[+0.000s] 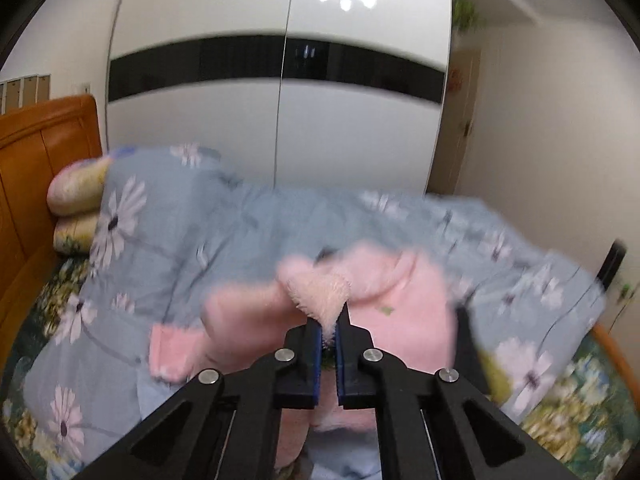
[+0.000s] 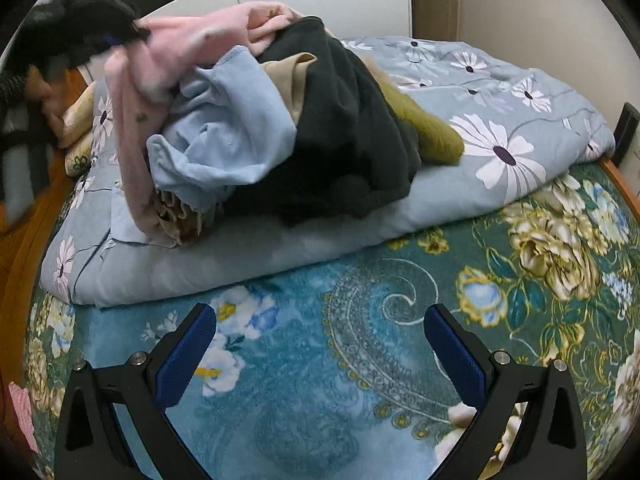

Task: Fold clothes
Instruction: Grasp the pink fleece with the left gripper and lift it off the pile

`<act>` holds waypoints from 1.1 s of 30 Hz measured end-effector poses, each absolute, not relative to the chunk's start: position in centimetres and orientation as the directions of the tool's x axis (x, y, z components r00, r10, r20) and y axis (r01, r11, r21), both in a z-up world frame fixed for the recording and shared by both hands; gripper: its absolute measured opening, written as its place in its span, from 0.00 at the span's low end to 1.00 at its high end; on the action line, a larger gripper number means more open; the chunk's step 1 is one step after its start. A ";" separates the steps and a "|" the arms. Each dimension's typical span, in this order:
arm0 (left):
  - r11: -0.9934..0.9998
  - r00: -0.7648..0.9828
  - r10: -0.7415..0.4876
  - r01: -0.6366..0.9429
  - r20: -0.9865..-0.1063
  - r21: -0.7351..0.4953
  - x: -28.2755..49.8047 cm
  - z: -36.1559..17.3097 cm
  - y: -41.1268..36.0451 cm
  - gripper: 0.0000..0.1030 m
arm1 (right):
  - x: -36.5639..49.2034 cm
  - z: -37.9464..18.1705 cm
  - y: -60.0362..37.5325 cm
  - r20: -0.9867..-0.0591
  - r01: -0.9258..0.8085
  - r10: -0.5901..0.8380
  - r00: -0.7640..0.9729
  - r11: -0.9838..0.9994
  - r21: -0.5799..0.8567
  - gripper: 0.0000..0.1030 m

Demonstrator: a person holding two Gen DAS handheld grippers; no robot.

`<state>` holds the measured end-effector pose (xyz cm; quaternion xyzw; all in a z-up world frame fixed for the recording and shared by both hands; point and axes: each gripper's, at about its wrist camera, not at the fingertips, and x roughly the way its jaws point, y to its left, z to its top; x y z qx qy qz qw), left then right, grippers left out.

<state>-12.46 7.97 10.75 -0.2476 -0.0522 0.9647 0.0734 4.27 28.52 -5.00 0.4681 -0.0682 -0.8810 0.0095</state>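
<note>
My left gripper (image 1: pixel 329 330) is shut on a fold of a fluffy pink garment (image 1: pixel 384 300) and holds it lifted above the quilt. In the right wrist view the same pink garment (image 2: pixel 176 48) hangs from the left gripper (image 2: pixel 120 32) at the upper left, trailing down over a pile of clothes: a light blue sweatshirt (image 2: pixel 224 128), a dark grey garment (image 2: pixel 348 140), a beige piece (image 2: pixel 292 72) and an olive green one (image 2: pixel 432 132). My right gripper (image 2: pixel 320 344) is open and empty, low over the floral bedsheet (image 2: pixel 360 340), in front of the pile.
The pile lies on a folded grey-blue daisy quilt (image 2: pixel 500 92) on the bed. Pillows (image 1: pixel 76 196) lie by the orange wooden headboard (image 1: pixel 44 152). A white wardrobe (image 1: pixel 280 100) stands behind the bed. The bed's wooden edge (image 2: pixel 620 180) is at right.
</note>
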 end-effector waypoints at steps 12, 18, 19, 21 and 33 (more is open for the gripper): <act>-0.915 -0.925 0.379 -0.376 0.005 -0.146 3.0 30.2 1.6 0.04 | 6.0 -3.2 29.5 -0.794 -0.079 -0.113 -0.598 -0.977 0.198 1.00; -0.891 -0.881 0.435 -0.451 0.184 -0.050 13.3 33.4 -1.4 0.04 | 7.8 -2.3 31.5 -0.771 -0.128 -0.114 -0.627 -0.961 0.247 1.00; -0.892 -0.880 0.438 -0.451 0.184 -0.034 14.2 33.5 -1.5 0.04 | 8.1 -2.3 32.0 -0.771 -0.140 -0.112 -0.627 -0.957 0.253 1.00; -0.894 -0.888 0.444 -0.449 0.119 -0.019 14.4 32.0 -1.0 0.04 | 8.8 -2.6 33.1 -0.771 -0.166 -0.109 -0.628 -0.949 0.269 1.00; -0.786 -0.639 0.616 -0.539 -0.461 -0.303 11.7 10.3 11.6 0.04 | 15.5 -3.2 40.2 -0.769 -0.311 -0.018 -0.639 -0.908 0.280 1.00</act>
